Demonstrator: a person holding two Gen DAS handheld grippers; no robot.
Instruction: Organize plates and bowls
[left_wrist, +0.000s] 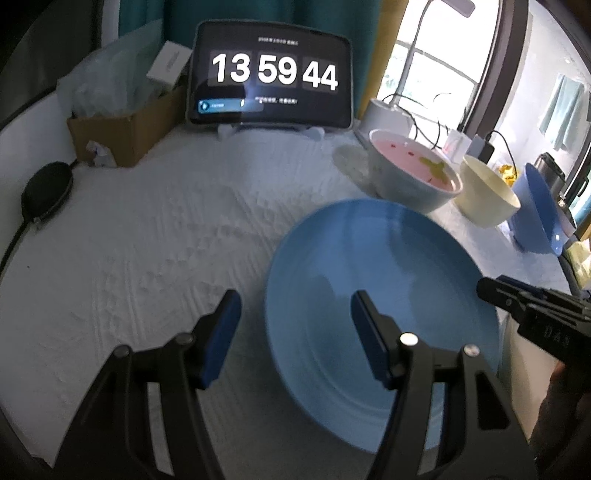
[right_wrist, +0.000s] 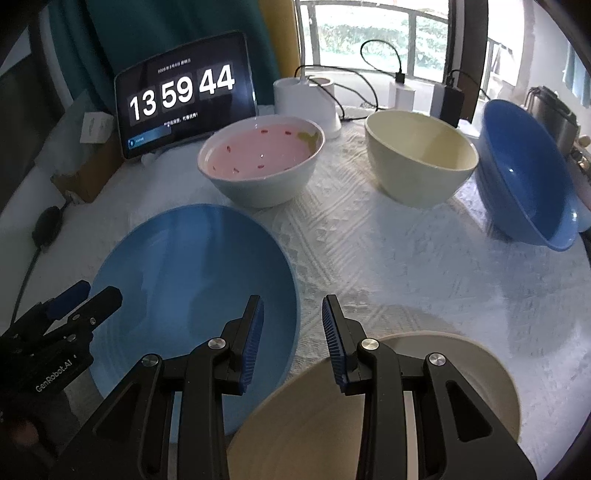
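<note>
A light blue plate (left_wrist: 384, 295) (right_wrist: 192, 295) lies on the white tablecloth. My left gripper (left_wrist: 295, 332) is open, its right finger over the plate and its left finger over the cloth; it also shows in the right wrist view (right_wrist: 85, 299). My right gripper (right_wrist: 293, 339) is open and empty above the gap between the blue plate and a cream plate (right_wrist: 480, 376); its tip shows in the left wrist view (left_wrist: 491, 290). Behind stand a pink-lined bowl (right_wrist: 262, 162) (left_wrist: 413, 173), a cream bowl (right_wrist: 421, 158) (left_wrist: 487, 195) and a tilted blue bowl (right_wrist: 524, 173) (left_wrist: 535, 210).
A tablet (left_wrist: 273, 74) (right_wrist: 184, 96) showing a clock stands at the back. A cardboard box (left_wrist: 118, 133), a black pouch (left_wrist: 48, 192), a white cup (right_wrist: 306, 99), chargers and cables (right_wrist: 443, 96) line the far edge.
</note>
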